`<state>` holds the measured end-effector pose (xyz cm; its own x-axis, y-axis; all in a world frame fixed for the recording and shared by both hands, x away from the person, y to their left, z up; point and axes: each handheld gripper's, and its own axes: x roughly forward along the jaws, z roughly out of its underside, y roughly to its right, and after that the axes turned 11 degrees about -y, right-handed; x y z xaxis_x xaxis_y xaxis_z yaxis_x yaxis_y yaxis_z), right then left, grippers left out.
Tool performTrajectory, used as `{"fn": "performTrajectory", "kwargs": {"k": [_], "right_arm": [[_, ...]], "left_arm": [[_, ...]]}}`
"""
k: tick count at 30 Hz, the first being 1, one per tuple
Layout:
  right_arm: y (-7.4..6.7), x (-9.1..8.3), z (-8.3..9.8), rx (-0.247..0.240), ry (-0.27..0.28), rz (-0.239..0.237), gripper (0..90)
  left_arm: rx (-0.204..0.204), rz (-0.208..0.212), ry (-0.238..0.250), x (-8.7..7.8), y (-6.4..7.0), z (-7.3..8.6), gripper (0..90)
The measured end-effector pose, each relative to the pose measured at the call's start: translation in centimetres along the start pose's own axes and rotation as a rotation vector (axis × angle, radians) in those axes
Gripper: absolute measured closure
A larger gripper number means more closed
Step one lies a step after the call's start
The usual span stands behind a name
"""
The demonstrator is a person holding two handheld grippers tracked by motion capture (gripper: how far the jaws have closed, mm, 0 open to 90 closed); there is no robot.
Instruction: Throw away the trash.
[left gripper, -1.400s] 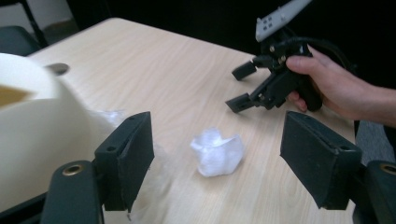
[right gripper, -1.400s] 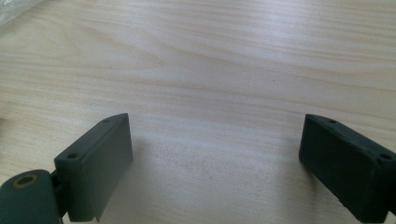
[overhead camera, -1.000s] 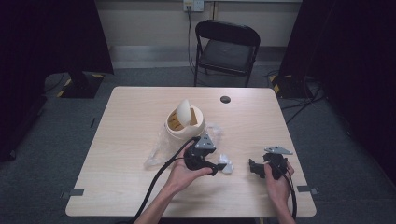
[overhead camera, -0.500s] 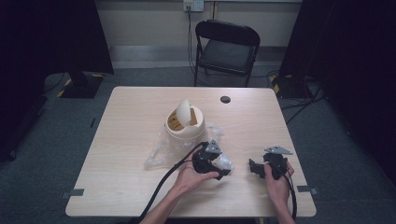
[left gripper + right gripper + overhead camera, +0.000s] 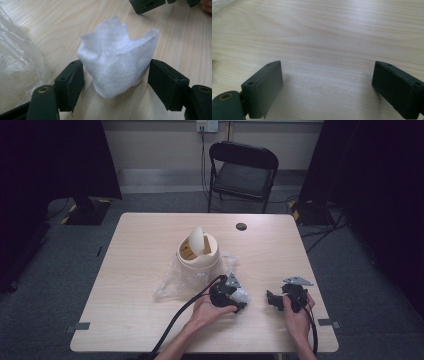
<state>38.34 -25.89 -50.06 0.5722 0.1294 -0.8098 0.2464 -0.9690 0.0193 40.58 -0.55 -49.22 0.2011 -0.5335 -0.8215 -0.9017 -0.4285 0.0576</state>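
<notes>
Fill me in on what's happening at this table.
A person works two hand-held grippers at a table. The left hand-held gripper has a white wad between its jaws, beside a clear bag and a lidded bin. The right hand-held gripper is open over bare wood.

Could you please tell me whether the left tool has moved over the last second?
Yes. In the high view the left tool, jaws either side of a crumpled white tissue, has shifted rightward along the table, away from the cream swing-lid bin and toward the right tool.
</notes>
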Motion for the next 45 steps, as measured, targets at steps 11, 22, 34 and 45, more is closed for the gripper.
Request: {"fn": "performTrajectory", "kwargs": {"k": [11,22,34,45], "right_arm": [[0.0,0.0,0.0,0.0,0.0,0.0,9.0],[0.0,0.0,0.0,0.0,0.0,0.0,9.0],[0.0,0.0,0.0,0.0,0.0,0.0,8.9],[0.0,0.0,0.0,0.0,0.0,0.0,9.0]], "left_arm": [[0.021,-0.037,-0.006,-0.3,0.0,-0.1,64.5],[0.031,0.019,-0.001,-0.9,0.3,0.0,73.9],[0.039,0.066,0.07,-3.5,1.1,0.3,74.0],[0.053,0.062,0.113,-5.9,1.2,0.8,74.0]]}}
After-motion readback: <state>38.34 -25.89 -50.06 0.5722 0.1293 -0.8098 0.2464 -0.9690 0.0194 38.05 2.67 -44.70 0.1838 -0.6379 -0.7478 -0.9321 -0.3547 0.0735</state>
